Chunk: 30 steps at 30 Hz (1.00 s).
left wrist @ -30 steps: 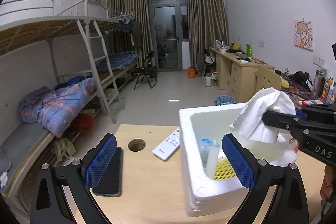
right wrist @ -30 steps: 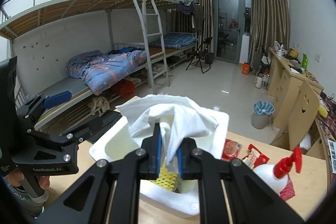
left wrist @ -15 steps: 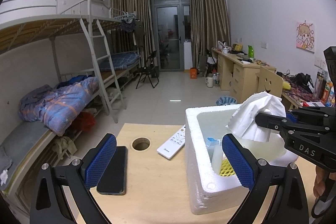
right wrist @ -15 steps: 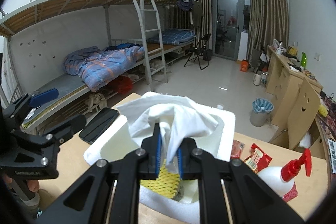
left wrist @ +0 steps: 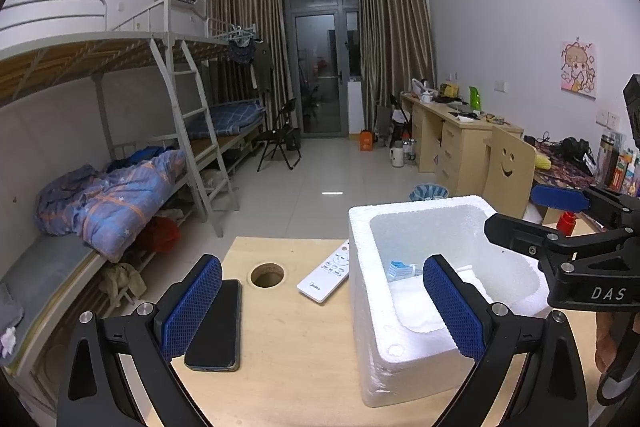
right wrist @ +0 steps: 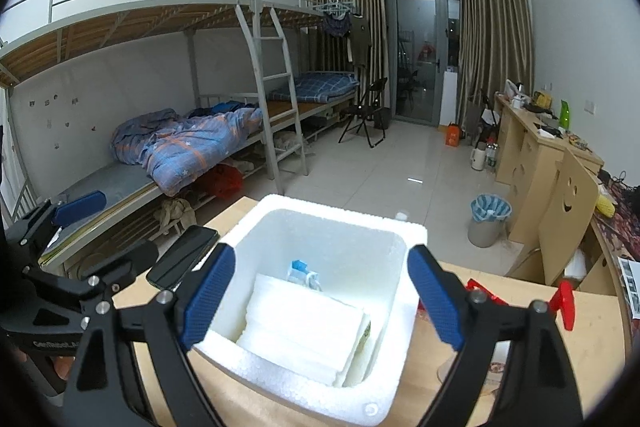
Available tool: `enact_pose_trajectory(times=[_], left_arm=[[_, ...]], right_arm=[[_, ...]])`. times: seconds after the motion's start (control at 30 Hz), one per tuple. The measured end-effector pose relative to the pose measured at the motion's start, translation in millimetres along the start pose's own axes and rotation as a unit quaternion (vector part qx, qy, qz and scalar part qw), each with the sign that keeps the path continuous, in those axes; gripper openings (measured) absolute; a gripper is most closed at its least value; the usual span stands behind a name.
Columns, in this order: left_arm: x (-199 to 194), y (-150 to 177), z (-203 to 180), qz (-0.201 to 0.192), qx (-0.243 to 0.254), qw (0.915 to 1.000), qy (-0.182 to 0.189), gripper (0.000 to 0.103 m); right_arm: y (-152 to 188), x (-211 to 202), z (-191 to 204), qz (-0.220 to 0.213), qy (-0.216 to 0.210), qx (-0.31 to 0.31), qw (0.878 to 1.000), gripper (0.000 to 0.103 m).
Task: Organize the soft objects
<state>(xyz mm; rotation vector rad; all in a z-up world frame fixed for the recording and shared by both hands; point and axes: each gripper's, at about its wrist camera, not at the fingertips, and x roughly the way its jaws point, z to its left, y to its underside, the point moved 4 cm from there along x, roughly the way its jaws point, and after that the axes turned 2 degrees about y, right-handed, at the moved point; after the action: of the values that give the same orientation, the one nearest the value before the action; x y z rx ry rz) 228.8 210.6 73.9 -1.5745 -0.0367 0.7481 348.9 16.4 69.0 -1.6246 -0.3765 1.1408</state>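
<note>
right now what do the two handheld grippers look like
Both are matte black plastic frames with silver screws at the pivots. The left gripper has two long fingers faced with blue diamond-textured pads; its body, in the right wrist view, bears small white lettering too blurred to read. The right gripper has matching blue pads, and white "DAS" lettering on its side in the left wrist view. No cables or sleeves show.

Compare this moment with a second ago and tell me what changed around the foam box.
The right gripper let go of the white tissue: its fingers, clamped on it a second ago, are opening with nothing between them, and the tissue now lies inside the foam box. The left gripper stayed open and empty; the phone and remote still lie on the table.
</note>
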Motion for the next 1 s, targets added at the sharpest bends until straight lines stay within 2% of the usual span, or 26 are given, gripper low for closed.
enact_pose_trajectory(times=[0.3,0.4,0.43,0.7,1.0], left_arm=[[-13,3,-4,-0.001,0.001,1.0,0.005,0.101],[-21,3,-7,-0.004,0.001,1.0,0.005,0.101],[-24,3,-8,-0.005,0.001,1.0,0.004,0.101],[-42,-2,-21,-0.013,0.004,0.9999,0.009,0.101],[-71,-5,-47,-0.027,0.015,0.9991,0.028,0.101]], right_arm=[[3,-12,-6,-0.006,0.012,0.009,1.0,0.091],[6,-20,-11,-0.009,0.021,0.019,1.0,0.101],[7,-22,-13,-0.013,0.023,0.024,0.999,0.102],[11,-50,-25,-0.029,0.029,0.042,0.998,0.103],[26,-98,-52,-0.05,0.065,0.066,0.995,0.103]])
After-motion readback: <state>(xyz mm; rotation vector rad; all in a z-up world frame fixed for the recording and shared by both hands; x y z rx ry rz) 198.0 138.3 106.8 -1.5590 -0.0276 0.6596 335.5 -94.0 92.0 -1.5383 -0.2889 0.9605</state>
